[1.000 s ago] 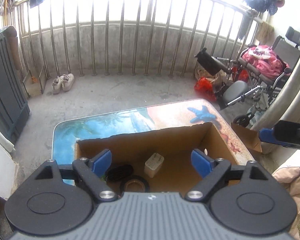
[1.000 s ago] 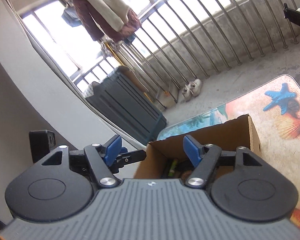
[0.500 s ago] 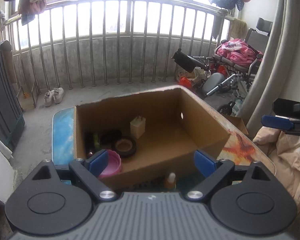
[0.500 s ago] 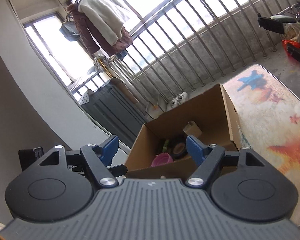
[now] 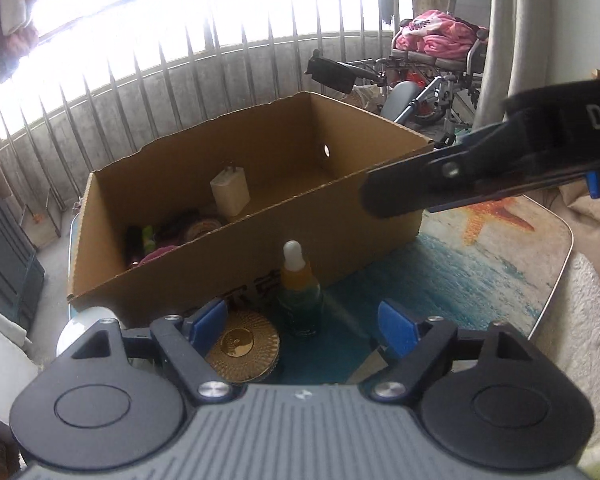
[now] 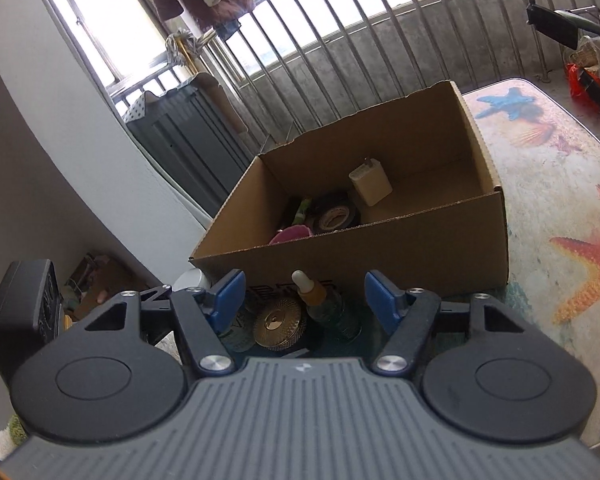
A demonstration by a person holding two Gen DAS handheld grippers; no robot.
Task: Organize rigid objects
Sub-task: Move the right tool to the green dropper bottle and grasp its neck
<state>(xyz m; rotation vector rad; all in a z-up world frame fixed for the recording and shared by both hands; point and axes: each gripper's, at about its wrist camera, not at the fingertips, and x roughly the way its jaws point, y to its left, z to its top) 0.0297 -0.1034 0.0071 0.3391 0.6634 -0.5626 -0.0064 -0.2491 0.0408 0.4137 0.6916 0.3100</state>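
Both tools have pulled back and dropped low since a second ago, so the near wall of the cardboard box (image 5: 236,280) now rises ahead of them instead of lying under the cameras. Left tool (image 5: 302,322) stands wide, holding nothing, its blue pads well apart on either side of a dropper bottle (image 5: 298,280) that stands upright on the tabletop (image 5: 452,276) just before the box wall; neither pad touches it. Beside the bottle, to its left, lies a round gold lid (image 5: 242,346), and a white round thing (image 5: 86,320) shows at the box's near left corner. Right tool (image 6: 304,298) is likewise wide and empty, hovering over the same bottle (image 6: 320,300) and gold lid (image 6: 278,322). From the left camera its black arm crosses in front of the box's right corner.

Inside the box, toward the left end, sit a white charger plug (image 6: 370,182), a roll of black tape (image 6: 334,214), a pink thing (image 6: 294,234) and a green-labelled item (image 5: 148,236). Beyond the tabletop are a railing (image 6: 380,60) and a wheelchair (image 5: 436,60) piled with pink cloth.
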